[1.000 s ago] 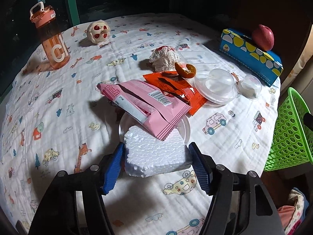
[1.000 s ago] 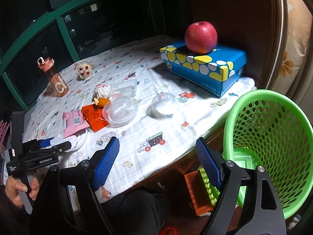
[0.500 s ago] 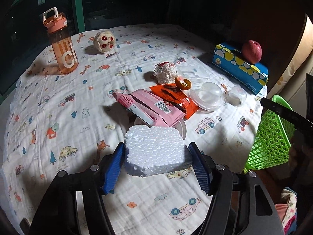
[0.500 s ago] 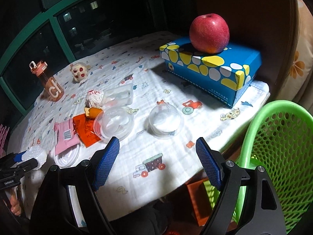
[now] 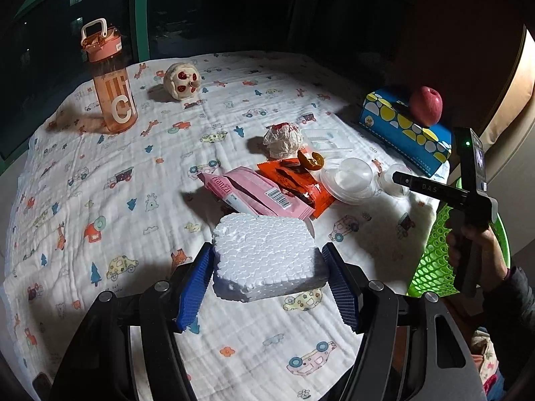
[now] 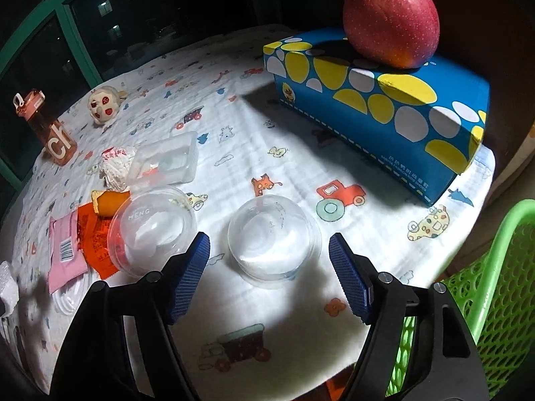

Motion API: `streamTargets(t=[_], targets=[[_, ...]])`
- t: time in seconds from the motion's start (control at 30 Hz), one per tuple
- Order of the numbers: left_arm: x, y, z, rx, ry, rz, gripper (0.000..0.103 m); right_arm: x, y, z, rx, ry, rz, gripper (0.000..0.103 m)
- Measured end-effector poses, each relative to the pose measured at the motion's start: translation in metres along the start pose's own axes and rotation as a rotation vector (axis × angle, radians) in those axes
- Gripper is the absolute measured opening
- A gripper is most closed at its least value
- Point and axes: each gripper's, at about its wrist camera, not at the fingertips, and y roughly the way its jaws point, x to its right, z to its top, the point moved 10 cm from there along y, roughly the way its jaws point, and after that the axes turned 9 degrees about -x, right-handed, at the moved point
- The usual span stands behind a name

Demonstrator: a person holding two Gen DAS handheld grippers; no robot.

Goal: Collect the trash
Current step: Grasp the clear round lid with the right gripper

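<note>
Left gripper clamps the foam block, held clear above the tablecloth. Right gripper jaws closing, straddling the small clear cup, pads not touching it. Cup sits on the cloth just right of the clear dome lid. Wrappers lie mid-table. Green basket at the table's right edge.

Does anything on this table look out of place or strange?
Yes. A red apple sits on top of the blue spotted box, where it could roll off. Wrappers, a crumpled paper ball and clear plastic lids lie scattered on the tablecloth.
</note>
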Motion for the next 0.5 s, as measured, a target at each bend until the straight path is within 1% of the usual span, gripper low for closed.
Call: streamTargets(t=[0.13,0.2,0.27,0.5], targets=[[0.000,0.000,0.001,0.001,-0.001,-0.005,0.064,0.004,0.013,0.002,-0.027,0.004,-0.013,0.069],[0.001,0.000,0.001,0.002,0.002,-0.005,0.064,0.006,0.017,0.002,-0.036,0.006,-0.015,0.065],[0.002,0.001,0.002,0.001,0.003,-0.006,0.064,0.006,0.019,0.002,-0.040,0.004,-0.015,0.065],[0.009,0.003,0.004,0.001,0.010,-0.019,0.064,0.006,0.007,0.000,-0.020,0.006,-0.006,0.065]])
